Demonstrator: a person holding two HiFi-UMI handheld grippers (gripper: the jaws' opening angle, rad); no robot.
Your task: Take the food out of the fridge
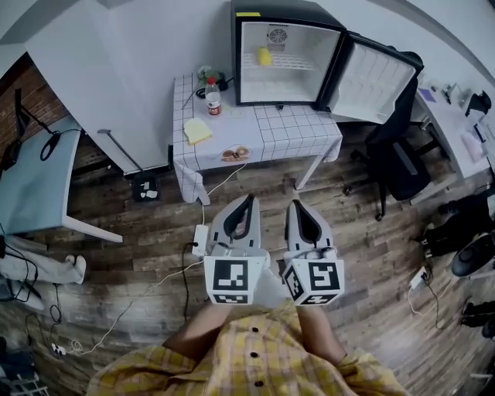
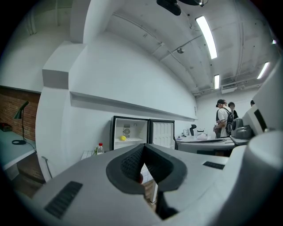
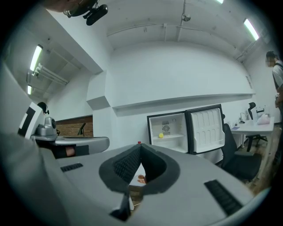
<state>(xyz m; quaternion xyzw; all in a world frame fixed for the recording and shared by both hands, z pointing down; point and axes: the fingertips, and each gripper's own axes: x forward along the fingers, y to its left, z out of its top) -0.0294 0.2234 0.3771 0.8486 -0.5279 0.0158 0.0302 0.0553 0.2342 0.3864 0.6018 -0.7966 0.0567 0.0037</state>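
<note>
Left gripper (image 1: pixel 249 199): jaws pressed together, empty, aimed at the fridge.
Right gripper (image 1: pixel 297 204): likewise, just beside it.
Bench (image 1: pixel 298 130): carries the fridge.
Fridge (image 1: pixel 280 9): door (image 1: pixel 377 80) open.
Food (image 1: pixel 264 56): yellow, on the upper shelf; too small to tell its long axis.

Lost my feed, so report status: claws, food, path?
Left claw shut, empty. Right claw shut, empty. Yellow food inside open fridge. Power strip on floor ahead.
</note>
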